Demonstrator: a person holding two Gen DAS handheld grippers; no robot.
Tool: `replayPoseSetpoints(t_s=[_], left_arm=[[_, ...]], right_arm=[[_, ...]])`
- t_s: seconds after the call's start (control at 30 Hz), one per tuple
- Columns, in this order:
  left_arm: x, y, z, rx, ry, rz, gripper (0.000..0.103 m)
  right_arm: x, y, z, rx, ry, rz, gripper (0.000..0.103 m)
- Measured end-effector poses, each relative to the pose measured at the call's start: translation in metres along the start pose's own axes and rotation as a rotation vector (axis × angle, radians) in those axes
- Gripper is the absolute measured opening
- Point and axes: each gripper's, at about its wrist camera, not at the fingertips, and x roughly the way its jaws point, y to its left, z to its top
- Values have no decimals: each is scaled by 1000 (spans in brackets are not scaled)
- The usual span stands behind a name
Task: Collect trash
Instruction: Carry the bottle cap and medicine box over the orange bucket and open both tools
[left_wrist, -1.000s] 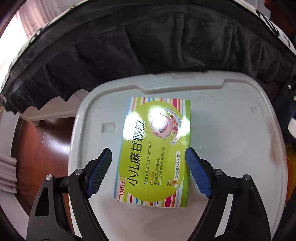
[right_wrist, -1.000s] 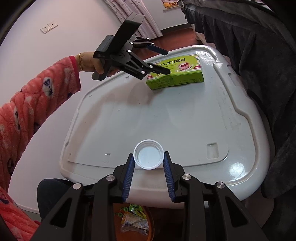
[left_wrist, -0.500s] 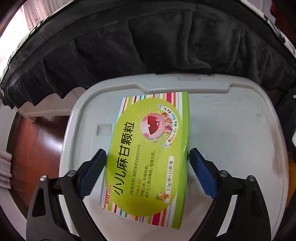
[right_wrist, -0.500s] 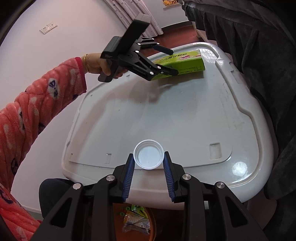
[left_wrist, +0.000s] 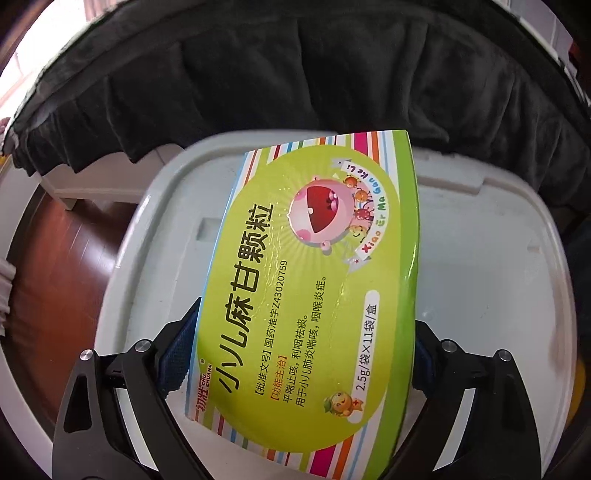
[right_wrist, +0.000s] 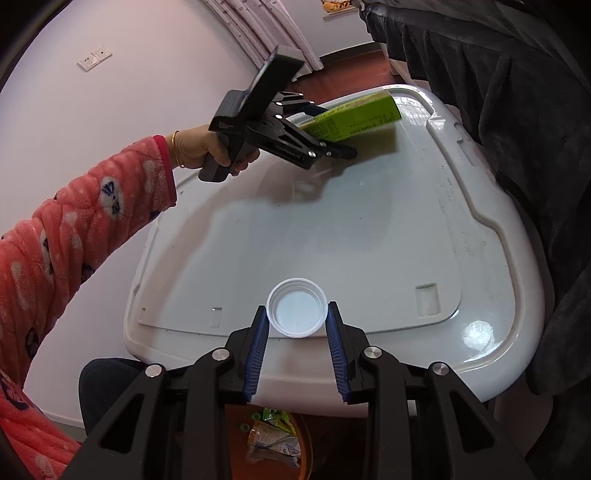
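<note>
i have the green box (left_wrist: 310, 295) lifted off the white table (right_wrist: 369, 229) between my wide left gripper (left_wrist: 295, 354), the white cap (right_wrist: 296, 312) pinched in my right gripper (right_wrist: 296, 325), and both must yet go in the bin (right_wrist: 273, 443) below.

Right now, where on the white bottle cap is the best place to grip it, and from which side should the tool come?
Grip the white cap across its round side wall, at two opposite points, coming from the near edge of the grey lid. Its open side faces up and it is low and round, so any diameter serves. The right tool holds it this way.
</note>
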Motion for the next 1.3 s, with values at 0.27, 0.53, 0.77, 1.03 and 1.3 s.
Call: replayPoseSetpoints(t_s=[0.27,0.53,0.77,1.03,1.3], left_arm=[[-70,-30,-20,-75,-104,23,89],[-189,-123,-81,-206,-193,172,89],[-258,-258,-148,-385,-203,353,89],[-255,-353,-192,-689,-152,427,89],[-199,-375,-243,-1033,-84,375,89]], right_arm=[[-4,7,-2,-27,-26,-27,32],[-31,48,-22,-144,-102,-54,32],[-59,120,-62,-323,-89,-42,32],[-70,171,-125,-415,-16,-76,32],[-36,165,-172,-374,106,-138,32]])
